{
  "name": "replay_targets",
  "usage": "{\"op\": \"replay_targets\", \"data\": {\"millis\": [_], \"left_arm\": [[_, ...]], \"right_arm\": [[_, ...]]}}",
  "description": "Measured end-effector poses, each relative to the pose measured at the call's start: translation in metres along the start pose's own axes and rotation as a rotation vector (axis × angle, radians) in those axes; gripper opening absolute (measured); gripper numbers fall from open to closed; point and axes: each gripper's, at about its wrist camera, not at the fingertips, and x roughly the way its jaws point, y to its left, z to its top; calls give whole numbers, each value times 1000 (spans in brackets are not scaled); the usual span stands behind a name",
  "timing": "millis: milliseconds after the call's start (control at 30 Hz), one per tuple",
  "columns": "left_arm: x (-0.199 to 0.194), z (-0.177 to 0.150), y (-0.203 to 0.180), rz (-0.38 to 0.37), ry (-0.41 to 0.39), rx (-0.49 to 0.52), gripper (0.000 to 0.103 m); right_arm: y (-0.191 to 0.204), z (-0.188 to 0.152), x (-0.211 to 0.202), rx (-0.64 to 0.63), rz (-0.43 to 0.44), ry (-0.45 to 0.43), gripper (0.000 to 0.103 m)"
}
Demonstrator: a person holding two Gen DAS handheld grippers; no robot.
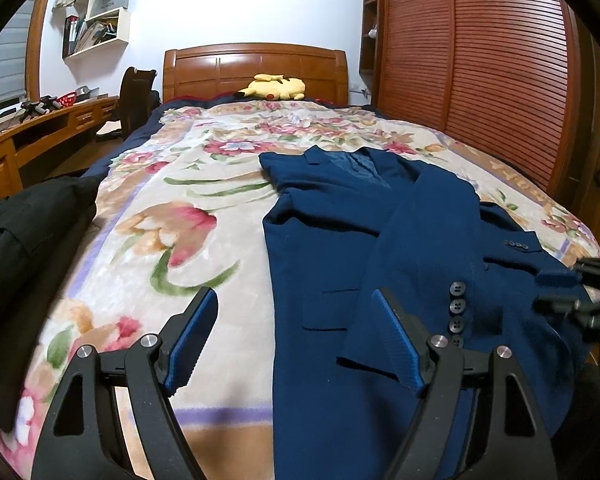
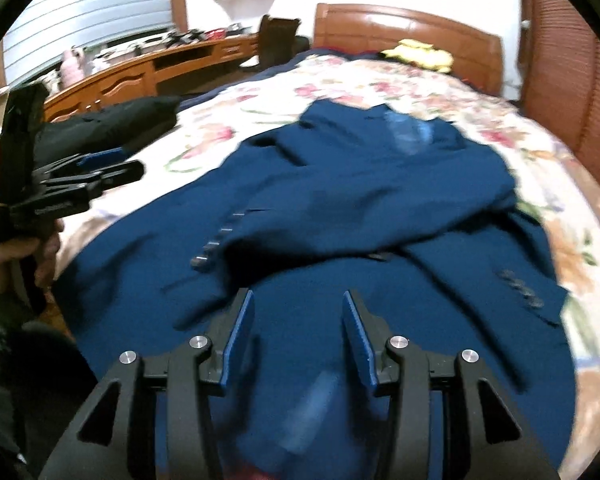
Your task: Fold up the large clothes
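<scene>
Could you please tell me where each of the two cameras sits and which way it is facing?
Left wrist: on the left gripper, above the bed's foot, facing the headboard; its open fingers show.
Right wrist: on the right gripper, over the blue jacket; open fingers, the person's hand show.
Shared: jacket, floral blanket, yellow plush toy.

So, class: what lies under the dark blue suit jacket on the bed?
The dark blue suit jacket lies on a floral blanket, which shows all around it. The blanket's pattern directly beneath it is covered.

- Navy blue suit jacket (image 1: 332,240), dark grey sleeve buttons (image 1: 457,304).
- Cream blanket (image 1: 172,216), pink and green floral print.
- Yellow plush toy (image 1: 274,87).
- Black, possibly dark green, garment (image 1: 24,232).
- Reddish-brown headboard (image 1: 256,68).
</scene>
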Motion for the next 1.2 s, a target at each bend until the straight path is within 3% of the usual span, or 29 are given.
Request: {"op": "replay_targets", "data": {"millis": [300,533,667,767,900,1033,1200], "left_arm": [[-22,-27,-6,29,16,4,80],[-48,-38,-15,58,7,28,80],[-49,-45,-15,81,44,51,80],[-46,-48,-13,47,78,46,80],[-42,-50,-11,45,98,56,71],[-31,-53,-8,33,132,43,64],[-20,-61,-6,19,164,11,63]], "right_arm": [[-64,-22,-29,94,-154,-20,48],[-88,-44,-39,116,-257,-7,48],[-99,-58,-48,142,-263,7,48],[-103,-66,-55,160,-260,15,48],[-108,-72,-60,180,-245,31,57],[-114,-76,-60,184,-247,59,57],[-114,-79,-64,166,-212,74,57]]}}
